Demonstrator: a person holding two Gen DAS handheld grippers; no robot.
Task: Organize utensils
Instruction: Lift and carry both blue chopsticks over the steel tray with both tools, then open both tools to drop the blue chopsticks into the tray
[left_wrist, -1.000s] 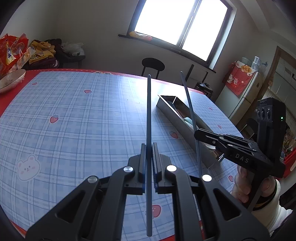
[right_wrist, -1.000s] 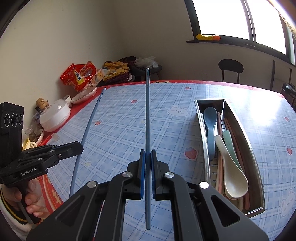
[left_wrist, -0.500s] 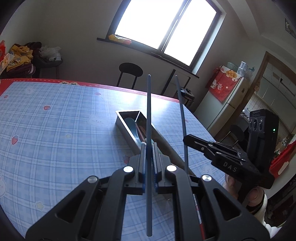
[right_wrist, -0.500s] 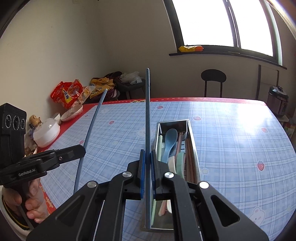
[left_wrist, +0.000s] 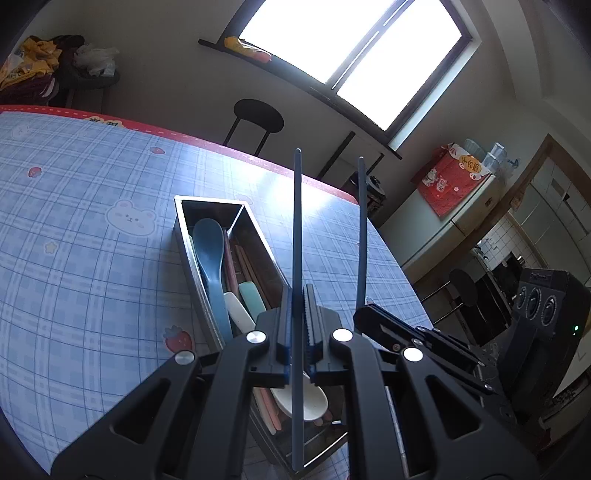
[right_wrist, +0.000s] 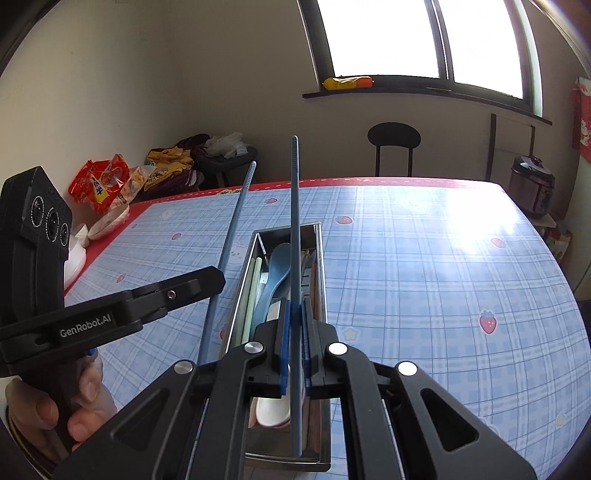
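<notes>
My left gripper (left_wrist: 297, 325) is shut on a blue chopstick (left_wrist: 297, 221) that points forward over the long steel utensil tray (left_wrist: 183, 236). My right gripper (right_wrist: 294, 332) is shut on a second blue chopstick (right_wrist: 294, 221), also held above the tray (right_wrist: 320, 254). The tray holds a blue spoon (left_wrist: 207, 243), a white spoon (right_wrist: 271, 410), pink and brown chopsticks and a pale green utensil. Each gripper shows in the other's view: the right one (left_wrist: 373, 314) with its chopstick (left_wrist: 363, 229), the left one (right_wrist: 218, 277) with its chopstick (right_wrist: 236, 221).
The table has a blue checked cloth (right_wrist: 424, 266) with a red border. Snack bags (right_wrist: 99, 184) and a white bowl (right_wrist: 109, 221) sit at its far left edge. A black stool (right_wrist: 393, 138) and a rice cooker (right_wrist: 532, 188) stand beyond the table.
Both grippers have swung with their chopsticks toward the tray and now hover right over it, side by side. Both stay shut on their chopsticks.
</notes>
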